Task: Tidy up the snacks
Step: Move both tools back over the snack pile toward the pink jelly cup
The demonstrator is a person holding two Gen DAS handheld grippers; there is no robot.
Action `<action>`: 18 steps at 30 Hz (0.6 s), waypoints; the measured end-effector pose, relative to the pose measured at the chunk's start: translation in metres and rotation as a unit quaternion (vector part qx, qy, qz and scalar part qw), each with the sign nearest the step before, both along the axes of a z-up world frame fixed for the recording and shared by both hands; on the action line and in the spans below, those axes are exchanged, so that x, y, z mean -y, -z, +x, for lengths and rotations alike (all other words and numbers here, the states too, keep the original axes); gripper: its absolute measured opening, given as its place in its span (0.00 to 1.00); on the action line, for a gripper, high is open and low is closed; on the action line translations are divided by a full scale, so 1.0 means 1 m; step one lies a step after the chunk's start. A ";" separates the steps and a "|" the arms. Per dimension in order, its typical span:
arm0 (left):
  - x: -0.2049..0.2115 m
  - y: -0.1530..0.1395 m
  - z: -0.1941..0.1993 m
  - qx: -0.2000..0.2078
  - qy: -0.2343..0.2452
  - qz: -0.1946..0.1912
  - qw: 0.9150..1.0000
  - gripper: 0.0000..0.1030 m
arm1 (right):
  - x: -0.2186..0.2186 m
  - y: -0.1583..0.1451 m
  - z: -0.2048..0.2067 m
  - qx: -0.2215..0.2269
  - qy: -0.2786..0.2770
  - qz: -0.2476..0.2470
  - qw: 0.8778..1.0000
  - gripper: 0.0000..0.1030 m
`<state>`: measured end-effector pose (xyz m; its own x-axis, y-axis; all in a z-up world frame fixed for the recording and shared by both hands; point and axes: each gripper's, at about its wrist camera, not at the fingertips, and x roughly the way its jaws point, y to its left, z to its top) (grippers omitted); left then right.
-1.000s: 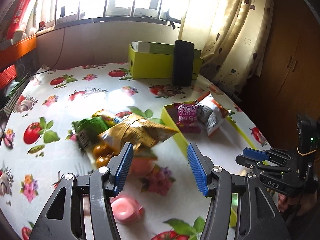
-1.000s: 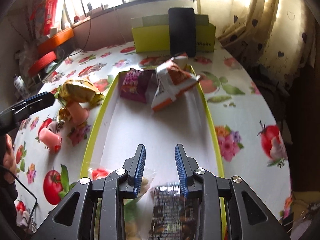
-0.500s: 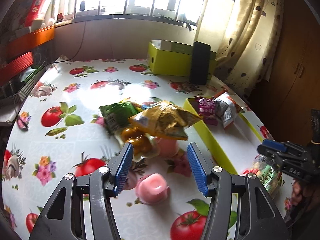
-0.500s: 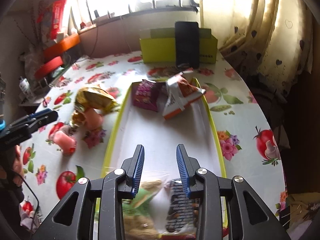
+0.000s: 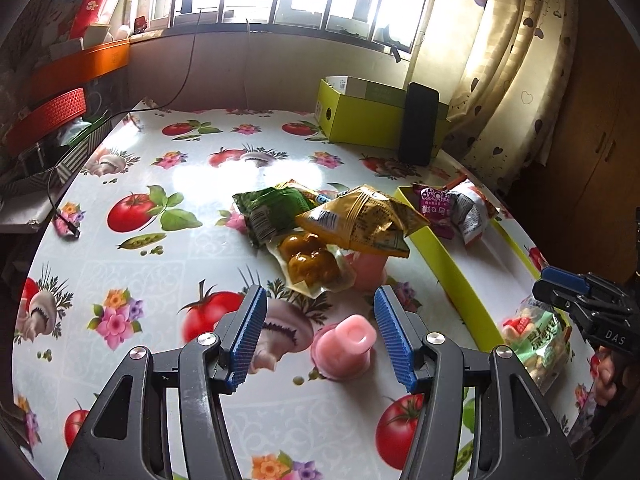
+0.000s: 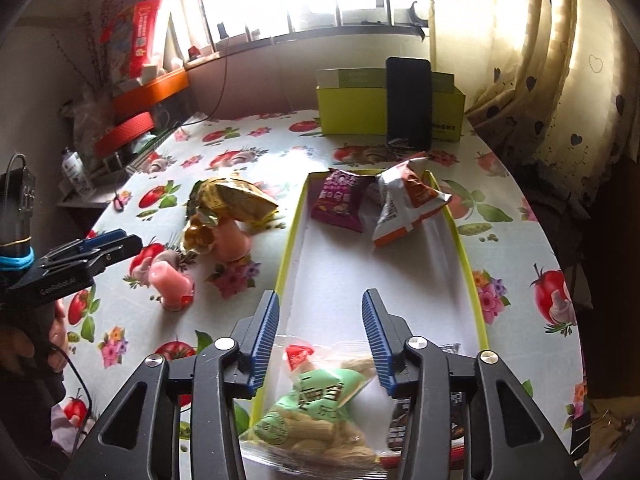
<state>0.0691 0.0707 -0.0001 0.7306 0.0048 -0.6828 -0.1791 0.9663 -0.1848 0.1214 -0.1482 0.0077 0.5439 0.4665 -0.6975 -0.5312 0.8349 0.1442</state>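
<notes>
A yellow-green tray holds a purple packet and an orange-white packet at its far end, and a green peanut bag and a dark packet at its near end. My right gripper is open over the peanut bag. My left gripper is open, with a pink jelly cup between its fingers on the table. Beyond it lie a second pink cup, a clear pack of brown balls, a gold bag and a green bag.
A yellow-green box with a black phone leaning on it stands at the table's far edge. A cable lies at the left edge. Curtains and a wooden cabinet are on the right.
My left gripper has pulled back and to the left, so the near pink cup now sits between its fingers. My right gripper has opened wider and drawn back over the peanut bag.
</notes>
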 end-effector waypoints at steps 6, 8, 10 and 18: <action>-0.013 0.003 -0.007 -0.005 -0.018 -0.001 1.000 0.55 | -0.009 -0.001 -0.005 -0.001 -0.011 0.000 1.000 0.42; -0.017 0.004 -0.009 -0.006 -0.023 0.000 1.000 0.55 | -0.012 -0.001 -0.006 -0.001 -0.015 0.000 1.000 0.42; -0.020 0.005 -0.011 -0.007 -0.026 -0.001 1.000 0.55 | -0.014 -0.001 -0.007 -0.001 -0.018 0.000 1.000 0.42; 0.001 0.016 -0.008 -0.012 0.032 -0.011 0.999 0.55 | -0.026 0.000 -0.010 -0.004 -0.033 -0.004 0.999 0.42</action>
<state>0.0608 0.0693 -0.0156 0.7123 -0.0556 -0.6997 -0.1222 0.9718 -0.2017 0.1115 -0.1226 0.0079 0.5068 0.4955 -0.7054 -0.5843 0.7991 0.1415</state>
